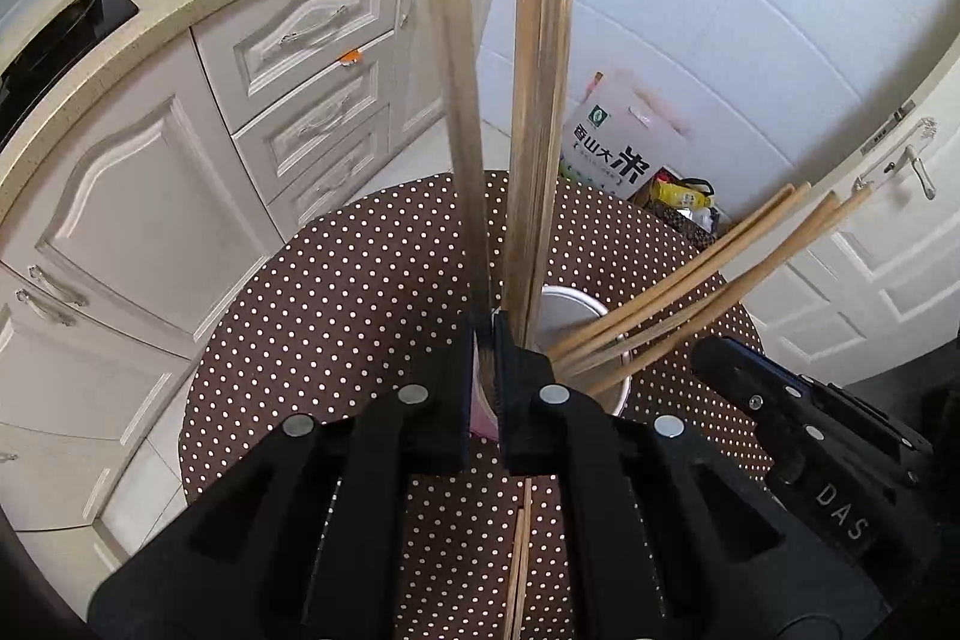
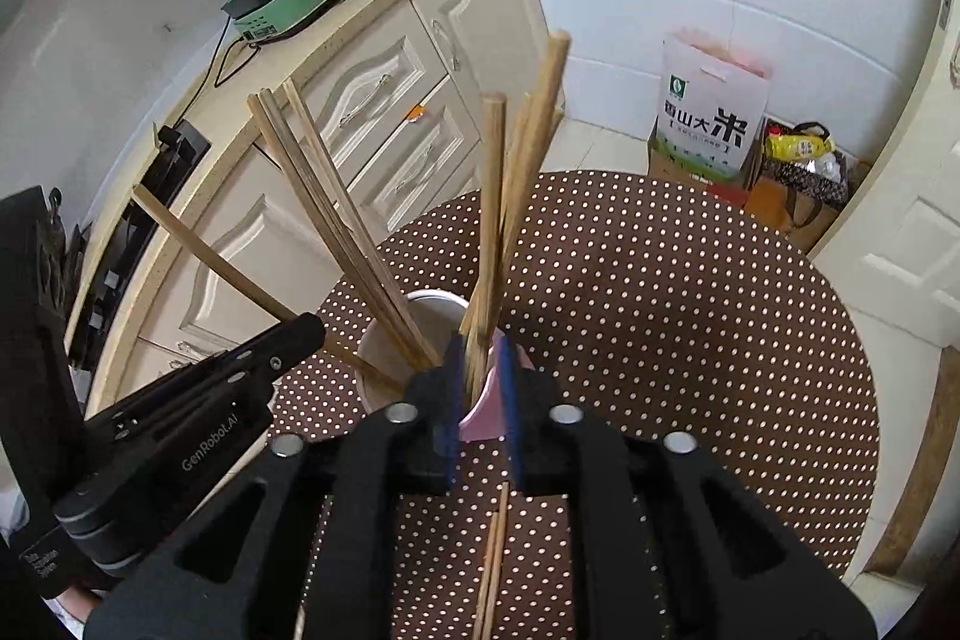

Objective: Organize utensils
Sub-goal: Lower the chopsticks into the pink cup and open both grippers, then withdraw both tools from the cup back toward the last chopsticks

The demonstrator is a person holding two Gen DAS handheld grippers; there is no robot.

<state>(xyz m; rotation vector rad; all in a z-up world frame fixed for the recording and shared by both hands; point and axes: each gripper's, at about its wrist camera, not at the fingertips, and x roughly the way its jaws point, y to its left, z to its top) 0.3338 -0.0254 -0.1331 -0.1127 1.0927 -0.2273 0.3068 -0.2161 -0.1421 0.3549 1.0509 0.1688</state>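
**Both grippers at the chopstick cup**

Left gripper (image 1: pixel 487 334) has its jaws nearly closed on a pair of wooden chopsticks (image 1: pixel 459 147), held upright just beside a white cup (image 1: pixel 591 334) on the round table with the brown polka-dot cloth (image 1: pixel 336 292). More chopsticks stand in the cup: one bundle (image 1: pixel 537 147) upright, others (image 1: pixel 708 280) leaning off to the right. Right gripper (image 2: pixel 480 370) is likewise narrowed around a bunch of chopsticks (image 2: pixel 498 220), just above something pink (image 2: pixel 483 415) beside the white cup (image 2: pixel 393 334); whether these sticks sit in the cup cannot be told. Two loose chopsticks (image 2: pixel 495 562) lie on the cloth beneath it.
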